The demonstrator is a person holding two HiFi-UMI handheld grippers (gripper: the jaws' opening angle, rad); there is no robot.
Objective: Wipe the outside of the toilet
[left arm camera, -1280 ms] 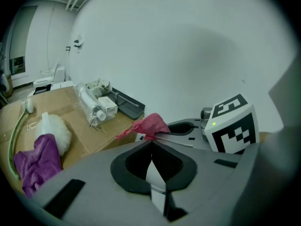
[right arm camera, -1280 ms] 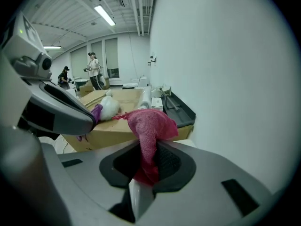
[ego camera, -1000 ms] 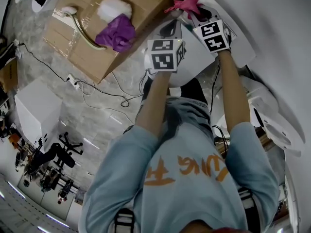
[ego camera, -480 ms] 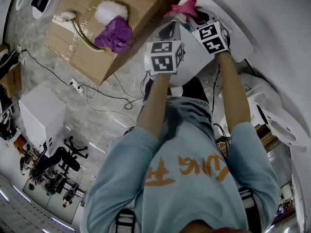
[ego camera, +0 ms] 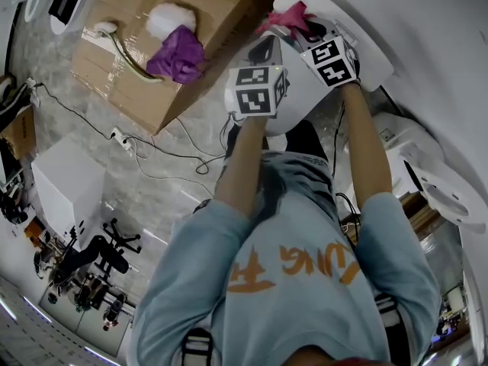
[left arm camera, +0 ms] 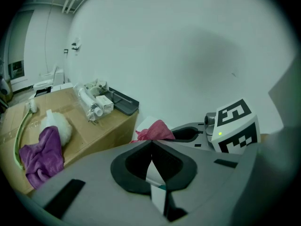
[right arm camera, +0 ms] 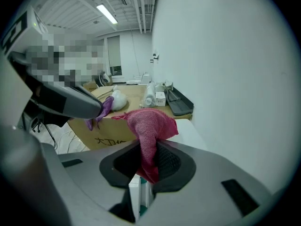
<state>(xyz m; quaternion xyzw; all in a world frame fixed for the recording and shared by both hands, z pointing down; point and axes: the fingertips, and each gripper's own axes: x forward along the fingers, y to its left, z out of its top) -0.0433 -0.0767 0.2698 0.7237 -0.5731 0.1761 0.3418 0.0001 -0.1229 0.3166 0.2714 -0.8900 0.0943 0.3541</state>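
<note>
The white toilet (ego camera: pixel 372 58) fills the upper right of the head view. My right gripper (ego camera: pixel 299 27) is shut on a pink cloth (ego camera: pixel 288 17), which it holds against the toilet's flat white top (right arm camera: pixel 190 132). In the right gripper view the cloth (right arm camera: pixel 151 126) bunches out ahead of the jaws (right arm camera: pixel 149 147). My left gripper (ego camera: pixel 267 49) hovers just left of it, shut with nothing between its jaws (left arm camera: pixel 151 144). From there the pink cloth (left arm camera: pixel 155 130) and the right gripper's marker cube (left arm camera: pixel 235 126) lie just ahead.
A cardboard box (ego camera: pixel 145 75) stands left of the toilet with a purple cloth (ego camera: pixel 179 54), a white fluffy pad (ego camera: pixel 169 17) and a long brush (ego camera: pixel 126 52) on it. Cables (ego camera: pixel 160 147) trail over the floor. A white wall (left arm camera: pixel 178 55) rises behind.
The right gripper with the pink cloth has shifted slightly along the toilet's top. The left gripper has stayed close beside it.
</note>
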